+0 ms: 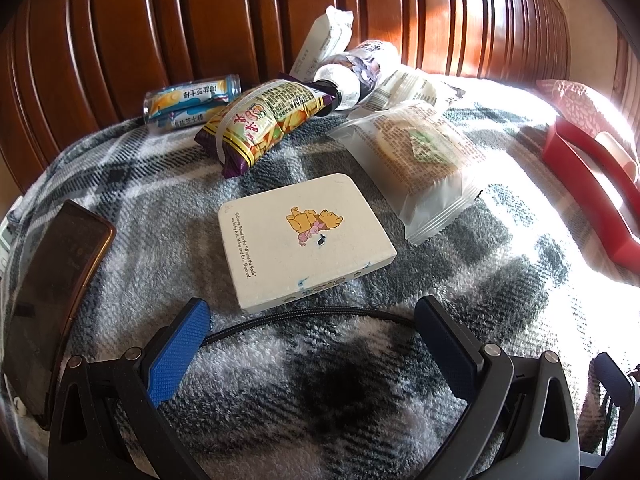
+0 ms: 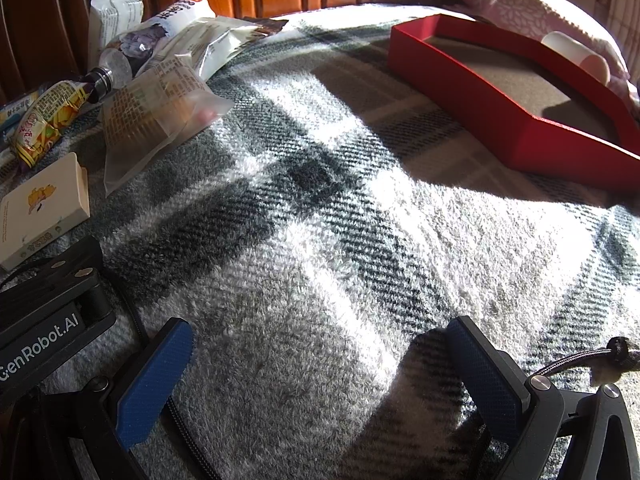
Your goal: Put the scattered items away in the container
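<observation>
Here both grippers, left gripper (image 1: pixel 316 320) and right gripper (image 2: pixel 320 344), hover agape.

Snack packets (image 1: pixel 264 128), white power bank (image 1: pixel 306 240) scattered on blanket; red tray (image 2: pixel 500 120) apart, right.

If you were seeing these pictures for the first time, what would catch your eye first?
A cream box with a cartoon bear lies on the plaid blanket just ahead of the open left gripper. Behind it, snack packets pile against the wooden headboard. A red tray sits far right in sunlight.
</observation>
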Tool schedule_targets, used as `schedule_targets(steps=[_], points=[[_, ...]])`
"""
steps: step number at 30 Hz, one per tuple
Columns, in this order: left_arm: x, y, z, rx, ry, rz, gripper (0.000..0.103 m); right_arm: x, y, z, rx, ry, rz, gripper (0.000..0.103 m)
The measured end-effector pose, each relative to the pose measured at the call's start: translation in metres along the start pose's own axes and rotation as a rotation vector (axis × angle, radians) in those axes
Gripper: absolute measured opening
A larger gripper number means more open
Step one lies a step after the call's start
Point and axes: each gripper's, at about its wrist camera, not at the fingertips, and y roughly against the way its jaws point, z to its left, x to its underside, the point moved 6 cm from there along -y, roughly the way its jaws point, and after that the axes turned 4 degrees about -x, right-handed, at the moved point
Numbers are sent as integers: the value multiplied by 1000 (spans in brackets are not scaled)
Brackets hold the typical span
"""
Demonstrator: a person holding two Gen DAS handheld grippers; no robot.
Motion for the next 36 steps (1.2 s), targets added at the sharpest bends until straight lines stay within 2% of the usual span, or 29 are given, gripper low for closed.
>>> schedule_targets(steps=[18, 36], points=[[-1, -6, -7, -41, -23, -7, 103, 2, -1, 3, 6, 11, -28, 103], [0, -7, -4, -24, -10, -8, 103, 2, 1, 4, 9, 11, -30, 103]])
